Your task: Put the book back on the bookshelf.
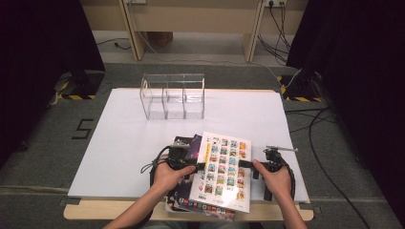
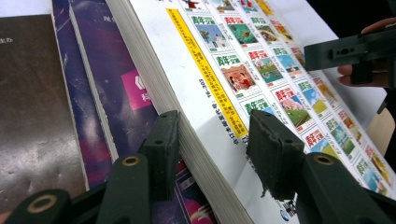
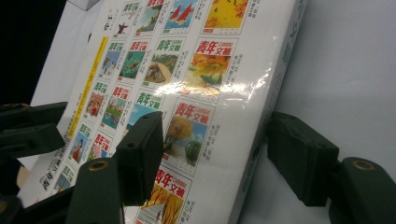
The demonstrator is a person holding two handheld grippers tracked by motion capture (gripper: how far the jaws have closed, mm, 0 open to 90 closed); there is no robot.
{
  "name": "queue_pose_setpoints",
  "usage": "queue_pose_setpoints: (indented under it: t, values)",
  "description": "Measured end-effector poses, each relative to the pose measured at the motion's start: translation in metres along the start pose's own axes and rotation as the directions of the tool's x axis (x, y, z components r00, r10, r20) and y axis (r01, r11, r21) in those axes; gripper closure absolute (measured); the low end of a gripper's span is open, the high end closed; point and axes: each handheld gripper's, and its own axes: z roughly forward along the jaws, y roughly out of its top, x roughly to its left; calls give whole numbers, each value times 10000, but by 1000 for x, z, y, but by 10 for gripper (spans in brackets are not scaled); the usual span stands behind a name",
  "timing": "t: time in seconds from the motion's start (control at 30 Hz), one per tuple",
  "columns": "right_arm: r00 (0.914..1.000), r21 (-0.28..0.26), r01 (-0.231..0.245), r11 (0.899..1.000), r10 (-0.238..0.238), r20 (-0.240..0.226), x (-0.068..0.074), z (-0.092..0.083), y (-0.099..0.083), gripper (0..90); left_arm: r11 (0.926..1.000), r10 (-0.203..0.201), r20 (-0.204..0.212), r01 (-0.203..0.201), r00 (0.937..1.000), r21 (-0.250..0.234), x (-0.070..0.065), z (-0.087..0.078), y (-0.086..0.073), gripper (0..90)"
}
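1. Left tongs are straddling the thick book's page edge, not clamped.
2. Right tongs are gaping around its spine edge.
3. The book is lying atop a magazine stack at the desk's front edge.

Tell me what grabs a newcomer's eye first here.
The thick white book with rows of colourful little covers, topping a stack at the table's near edge. The left gripper and right gripper straddle its opposite edges. Behind it, a clear three-compartment box stands upright.
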Motion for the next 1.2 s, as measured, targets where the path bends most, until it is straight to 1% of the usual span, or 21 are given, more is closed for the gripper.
queue_pose_setpoints:
  t: [0.07, 0.1, 0.23, 0.27, 0.3, 0.4, 0.43, 0.47, 0.53, 0.57, 0.6, 0.63, 0.67, 0.7, 0.73, 0.83, 0.9, 0.97, 1.03, 1.13, 1.2]
  values:
    - [9997, -74, -178, 9998, 177, -144, 0, 1, 0, 396, 10000, -15, 2, 15, 10000, 9, 0, 0, 0, 537]
    - [9990, -139, -404, 9991, 401, -196, -1, 2, 0, 406, 10000, -55, 4, 55, 10000, 23, 1, 0, 0, 539]
    - [9973, -177, -616, 9979, 608, -407, -2, 2, 0, 450, 9997, -238, -24, 238, 9997, 77, 2, 0, -1, 553]
    - [9982, -288, -458, 9985, 446, -396, 0, -4, 1, 533, 9998, -187, -168, 188, 9997, 78, 2, -1, -1, 557]
    - [9987, -372, -314, 9988, 298, -415, 3, -8, 3, 564, 9998, -175, -243, 177, 9996, 93, 2, -1, -1, 561]
    - [9990, -505, 380, 9980, -390, -200, 15, -16, 7, 614, 9997, 159, -523, -149, 9985, 200, 0, -4, 1, 568]
    - [9970, -609, 752, 9953, -762, -131, 22, -19, 9, 630, 9995, 239, -586, -227, 9980, 212, 0, -4, 1, 571]
    - [9960, -653, 864, 9941, -877, -182, 25, -20, 10, 646, 9995, 250, -649, -237, 9976, 208, 0, -5, 1, 573]
    - [9933, -683, 822, 9943, -873, -754, 32, -22, 15, 674, 9997, 171, -657, -158, 9977, 210, 2, -6, 0, 578]
    - [9933, -683, 822, 9943, -873, -754, 32, -22, 15, 674, 9997, 171, -657, -158, 9977, 210, 2, -6, 0, 580]
    - [9898, -291, 953, 9950, -978, -1037, 38, -17, 17, 648, 9997, 115, -634, -102, 9979, 199, 3, -6, 0, 581]
    - [9897, -120, 1058, 9943, -1065, -960, 40, -13, 17, 647, 9997, 134, -643, -122, 9978, 197, 2, -7, 0, 581]
    - [9899, 109, 1239, 9922, -1228, -706, 44, -8, 17, 654, 9997, 175, -691, -162, 9975, 195, 2, -7, 0, 581]
    - [9871, 201, 1557, 9876, -1548, -420, 46, -4, 16, 660, 9997, 173, -711, -161, 9973, 178, 2, -7, 0, 581]
    - [9870, 223, 1585, 9871, -1578, -304, 48, -4, 16, 670, 9998, 154, -712, -144, 9973, 139, 2, -8, 0, 581]
    - [9854, -180, 1675, 9857, -1680, -288, 52, -6, 15, 693, 9999, 96, -672, -90, 9977, 94, 3, -9, 0, 571]
    - [9823, -343, 1862, 9819, -1868, -140, 58, -8, 15, 704, 9998, 99, -743, -111, 9972, -153, 2, -13, 3, 551]
    - [9811, -555, 1921, 9798, -1932, -145, 63, -9, 17, 719, 9979, 243, -878, -295, 9958, -581, 1, -20, 7, 522]
    - [9780, -714, 2073, 9757, -2084, -82, 70, -10, 19, 725, 9951, 72, -827, -153, 9966, -972, 1, -27, 11, 476]
    - [9691, -1052, 2453, 9637, -2467, -5, 84, -13, 23, 737, 9890, -87, -861, -41, 9963, -1481, 2, -38, 19, 412]
    - [9602, -1339, 2783, 9511, -2792, 118, 93, -16, 25, 740, 9827, -138, -829, -18, 9965, -1852, 2, -47, 25, 385]
